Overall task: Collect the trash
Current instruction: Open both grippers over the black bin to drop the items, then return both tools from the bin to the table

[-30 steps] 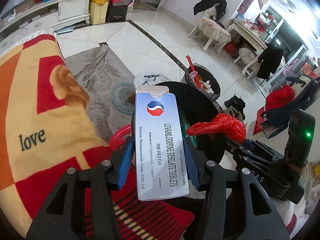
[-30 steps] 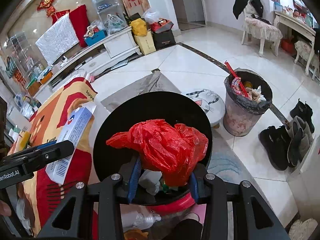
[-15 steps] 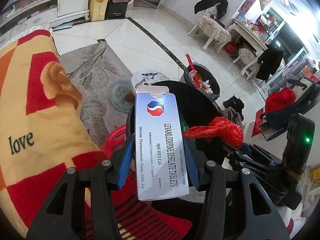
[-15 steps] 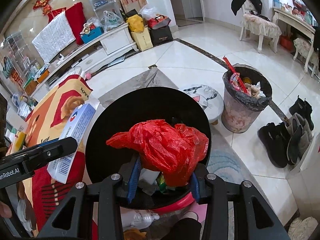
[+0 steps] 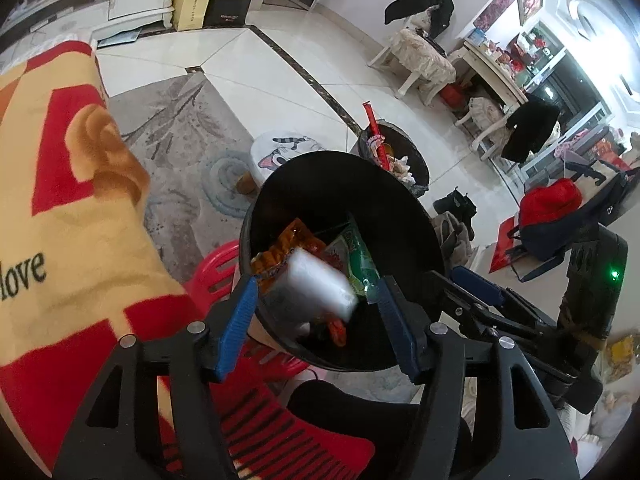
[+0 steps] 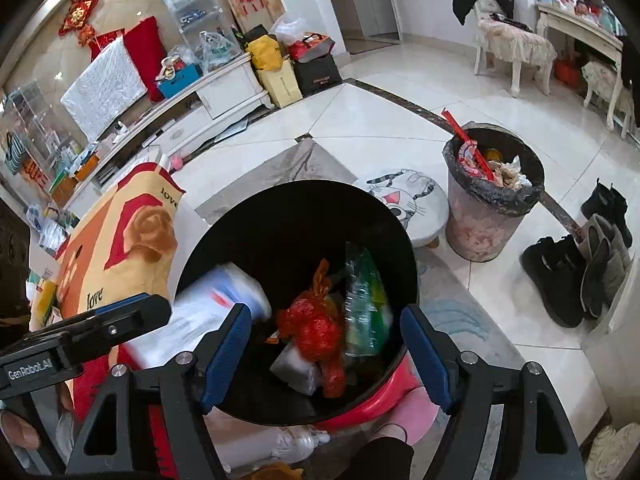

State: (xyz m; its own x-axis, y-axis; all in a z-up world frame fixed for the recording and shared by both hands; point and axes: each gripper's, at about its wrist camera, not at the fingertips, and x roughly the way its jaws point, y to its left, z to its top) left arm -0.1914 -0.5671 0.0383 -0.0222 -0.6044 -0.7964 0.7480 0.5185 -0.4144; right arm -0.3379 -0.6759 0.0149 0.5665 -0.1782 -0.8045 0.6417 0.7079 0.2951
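Both grippers hang over the same black bin, and both stand wide with nothing between their blue pads. On the left, the left gripper [image 5: 316, 320] is spread above the near rim of the black bin [image 5: 404, 216], placed there, I would judge, so that whatever leaves it falls inside rather than onto the patterned blanket [image 5: 68, 184] beside it. A white tablet box [image 5: 316, 288] shows as a blur just in front of its pads, tilted and apparently in mid-drop into the bin; no pad touches it. Below it lie an orange wrapper [image 5: 288, 252] and a green packet [image 5: 356, 256], already collected.

Further right, the right gripper [image 6: 326, 350] is likewise open over the bin's mouth. A crumpled red plastic bag [image 6: 316, 328] sits among the rubbish beneath it, free of the pads. Beyond, on the tiled floor, a second lined bin [image 6: 494, 200] stands well apart, already heaped, which may be why the black one is being used.
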